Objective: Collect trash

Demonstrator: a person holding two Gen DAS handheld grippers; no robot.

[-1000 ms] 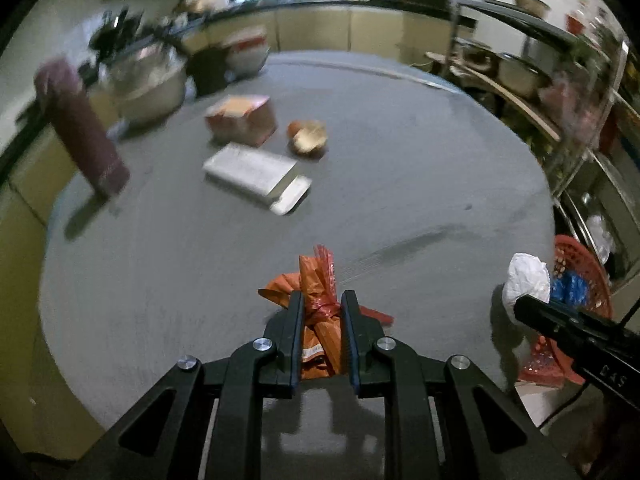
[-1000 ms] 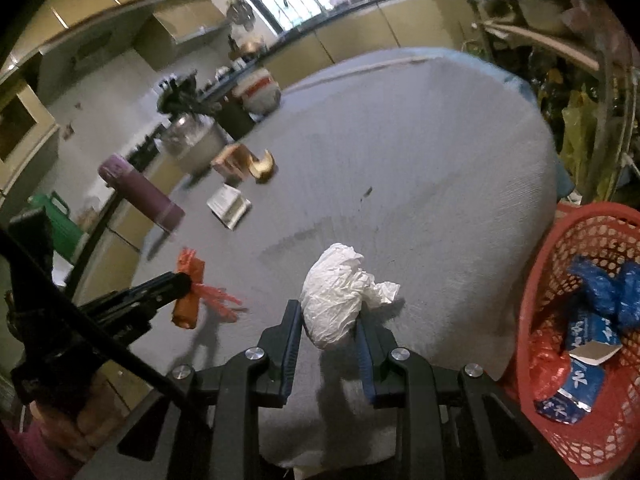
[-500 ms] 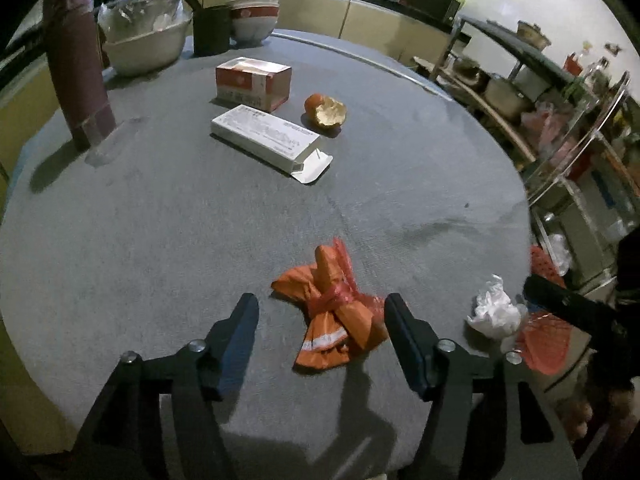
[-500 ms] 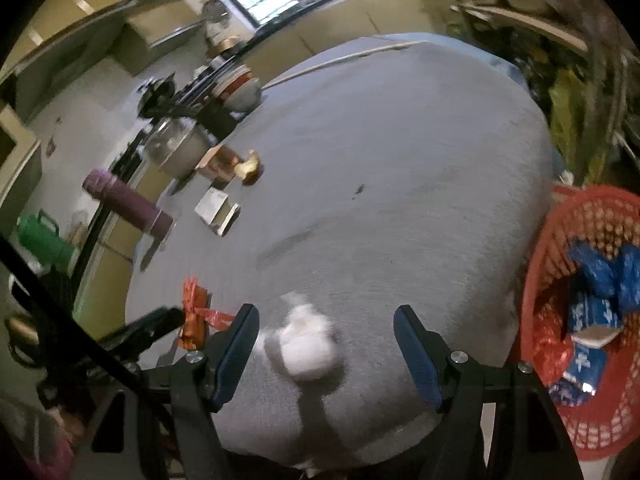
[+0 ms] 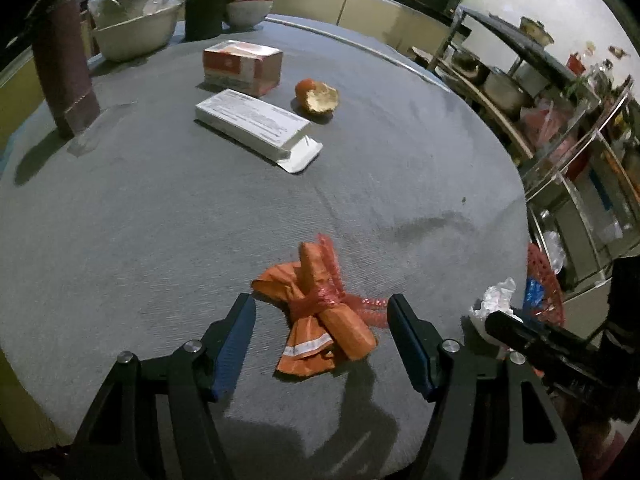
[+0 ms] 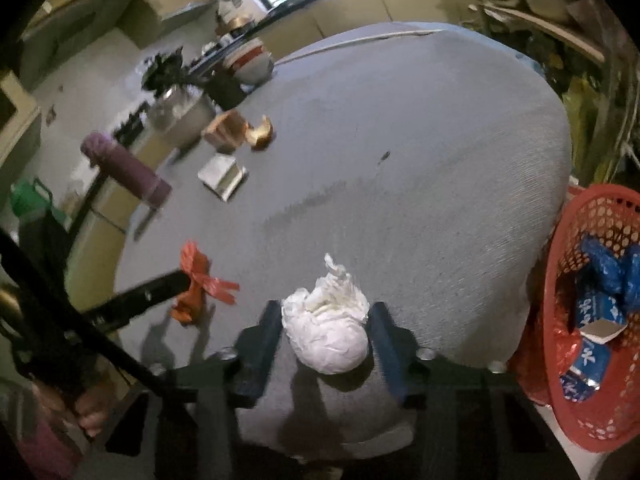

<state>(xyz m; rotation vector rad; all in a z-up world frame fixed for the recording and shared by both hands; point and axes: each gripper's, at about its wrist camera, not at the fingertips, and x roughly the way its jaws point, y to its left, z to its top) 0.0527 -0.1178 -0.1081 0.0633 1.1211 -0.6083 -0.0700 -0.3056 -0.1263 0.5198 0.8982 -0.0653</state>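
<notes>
An orange wrapper bundle (image 5: 320, 312) tied with red netting lies on the grey round table (image 5: 160, 220). My left gripper (image 5: 320, 304) straddles it, its jaws closing, with a gap on both sides. A white crumpled wad (image 6: 328, 328) sits between the fingers of my right gripper (image 6: 325, 312). Those jaws are closing too, and the pads stand right at the wad's sides without squeezing it. The red mesh basket (image 6: 592, 216) stands beyond the table's right edge and holds blue packets. In the right wrist view the orange bundle (image 6: 192, 276) lies by the left gripper's finger (image 6: 160, 292).
Further back on the table lie a flat white carton (image 5: 252, 122), an orange box (image 5: 240, 66) and an orange peel (image 5: 318, 96). A maroon flask (image 5: 64, 60), a metal bowl (image 5: 132, 28) and a dark cup (image 5: 204, 14) stand at the far left. Kitchen racks (image 5: 560, 120) line the right.
Both grippers went from shut to wide apart. The orange bundle dropped from the left one onto the table. The right one released the white wad, and its fingers have since narrowed around it.
</notes>
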